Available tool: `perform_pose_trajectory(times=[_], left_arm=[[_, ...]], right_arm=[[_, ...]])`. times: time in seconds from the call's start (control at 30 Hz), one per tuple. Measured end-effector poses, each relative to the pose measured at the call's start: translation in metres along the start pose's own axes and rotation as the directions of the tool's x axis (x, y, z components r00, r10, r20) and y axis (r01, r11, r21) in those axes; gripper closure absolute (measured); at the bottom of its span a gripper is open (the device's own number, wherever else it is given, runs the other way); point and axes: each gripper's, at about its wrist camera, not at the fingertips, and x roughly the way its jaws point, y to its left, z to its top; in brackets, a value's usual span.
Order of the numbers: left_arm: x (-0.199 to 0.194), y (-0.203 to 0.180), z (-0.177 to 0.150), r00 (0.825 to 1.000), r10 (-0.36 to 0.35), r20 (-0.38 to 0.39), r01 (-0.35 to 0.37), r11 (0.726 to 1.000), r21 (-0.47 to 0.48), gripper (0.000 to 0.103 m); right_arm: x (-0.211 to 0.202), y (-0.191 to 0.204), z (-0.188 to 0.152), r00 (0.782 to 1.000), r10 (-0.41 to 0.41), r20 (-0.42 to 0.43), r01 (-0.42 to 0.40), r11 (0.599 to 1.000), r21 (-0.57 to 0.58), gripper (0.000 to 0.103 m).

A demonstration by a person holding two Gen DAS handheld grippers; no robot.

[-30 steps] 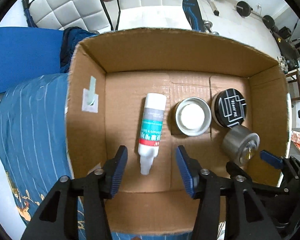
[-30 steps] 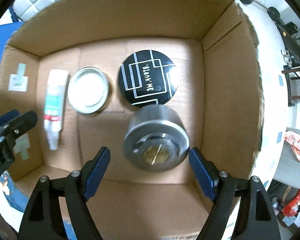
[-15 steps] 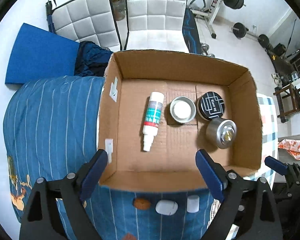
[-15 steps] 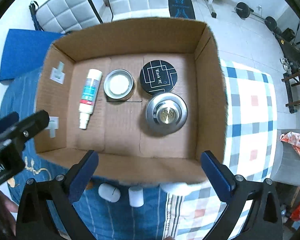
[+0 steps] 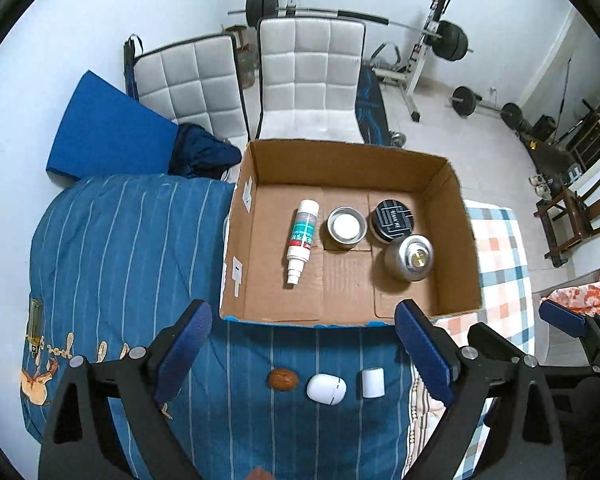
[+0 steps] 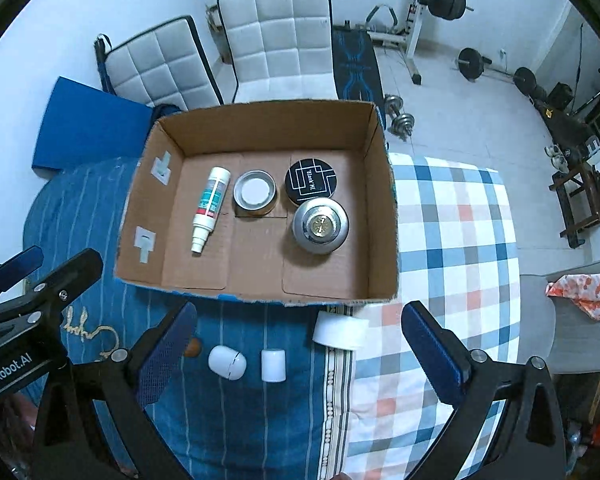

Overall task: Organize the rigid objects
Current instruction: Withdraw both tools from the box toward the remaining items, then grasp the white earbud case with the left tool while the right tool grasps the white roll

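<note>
An open cardboard box [image 5: 452, 184] [image 6: 382, 216] stands on the bed. Inside it lie a white spray bottle [image 5: 302, 236] [image 6: 210, 204], an open tin [image 5: 346, 226] [image 6: 255, 193], a black round tin [image 5: 394, 220] [image 6: 311, 180] and a silver metal puck [image 5: 412, 258] [image 6: 320, 225]. In front of the box sit a brown nut [image 5: 283, 379], a white oval case [image 5: 326, 388] [image 6: 227, 361], a small white cylinder [image 5: 372, 383] [image 6: 273, 365] and a white roll [image 6: 340, 330]. My left gripper [image 5: 300, 316] hangs above the box's near edge, its jaws opening and empty. The right gripper [image 6: 299, 312] is open and empty.
A blue striped cover [image 5: 120, 248] and a checked cloth [image 6: 452, 240] lie over the bed. Behind the box stand two white padded chairs [image 5: 312, 84], a blue mat [image 5: 108, 132] and weight-lifting gear [image 5: 440, 40]. Wooden furniture [image 5: 568, 216] stands at the right.
Both grippers have risen and drawn back out of the box, and their jaws have widened. The bottle and the silver puck stay lying in the box.
</note>
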Motion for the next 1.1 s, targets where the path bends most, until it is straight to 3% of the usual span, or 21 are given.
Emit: perform_pose_trajectory(times=[0.2, 0.37, 0.53, 0.7, 0.8, 1.0, 1.1], left_arm=[[-0.026, -0.002, -0.014, 0.999, -0.014, 0.045, 0.014, 1.000, -0.001, 0.009], [-0.025, -0.006, -0.024, 0.999, -0.005, 0.046, 0.005, 1.000, 0.000, 0.009], [0.016, -0.005, -0.047, 0.998, 0.001, -0.065, -0.004, 0.999, -0.040, 0.009], [0.083, -0.009, -0.081, 0.976, 0.037, -0.212, -0.047, 0.998, -0.042, 0.009], [0.121, -0.010, -0.095, 0.953, 0.058, -0.299, -0.072, 0.997, -0.037, 0.009], [0.171, 0.008, -0.114, 0.913, 0.078, -0.401, -0.128, 0.987, -0.101, 0.009], [0.182, 0.004, -0.120, 0.903, 0.087, -0.421, -0.133, 0.988, -0.082, 0.009]], right_arm=[[-0.026, -0.002, -0.017, 0.998, 0.012, 0.056, -0.012, 1.000, -0.003, 0.000], [-0.029, -0.016, -0.029, 0.996, 0.036, 0.083, -0.038, 0.999, 0.016, 0.000], [0.001, -0.049, -0.041, 1.000, 0.008, -0.005, -0.008, 0.997, 0.074, 0.000], [0.057, -0.077, -0.058, 0.989, 0.024, -0.145, -0.004, 0.991, 0.135, 0.000], [0.093, -0.086, -0.062, 0.976, 0.073, -0.206, -0.033, 0.981, 0.192, 0.000], [0.164, -0.095, -0.055, 0.951, 0.119, -0.284, -0.037, 0.960, 0.278, 0.000], [0.193, -0.095, -0.050, 0.937, 0.140, -0.321, -0.043, 0.955, 0.294, 0.008]])
